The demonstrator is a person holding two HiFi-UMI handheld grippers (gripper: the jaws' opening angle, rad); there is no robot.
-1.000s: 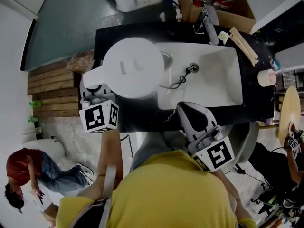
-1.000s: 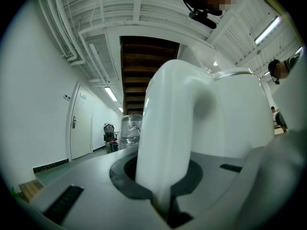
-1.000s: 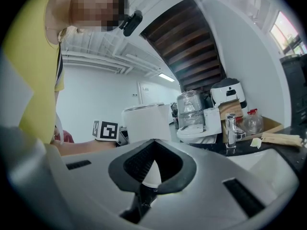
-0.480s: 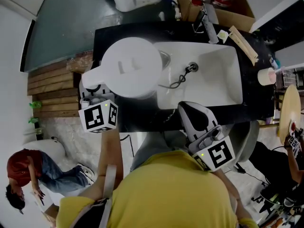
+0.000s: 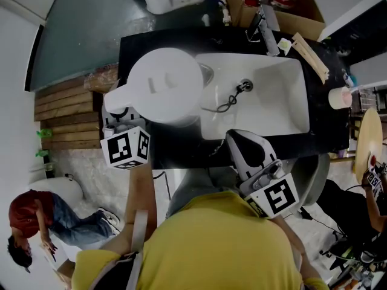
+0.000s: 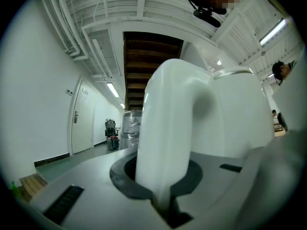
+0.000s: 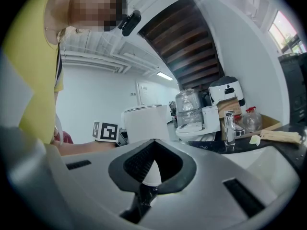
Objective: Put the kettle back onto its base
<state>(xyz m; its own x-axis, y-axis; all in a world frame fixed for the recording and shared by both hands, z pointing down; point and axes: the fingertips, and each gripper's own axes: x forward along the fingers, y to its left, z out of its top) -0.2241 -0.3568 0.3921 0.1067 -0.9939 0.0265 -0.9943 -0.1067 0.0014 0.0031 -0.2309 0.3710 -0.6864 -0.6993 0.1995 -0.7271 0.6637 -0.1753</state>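
Clamping kettle (image 5: pixel 164 83) handle w/ L gripper (image 5: pixel 119 115); R gripper (image 7: pixel 152 147) closed, empty.

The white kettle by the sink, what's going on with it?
A person in a yellow top works with a hand-held gripper in each hand. The left gripper is closed on the handle of the white kettle, holding it upright over the black counter just left of the white sink. The right gripper is shut and empty, held back near the person's body. The kettle's base cannot be made out for certain.
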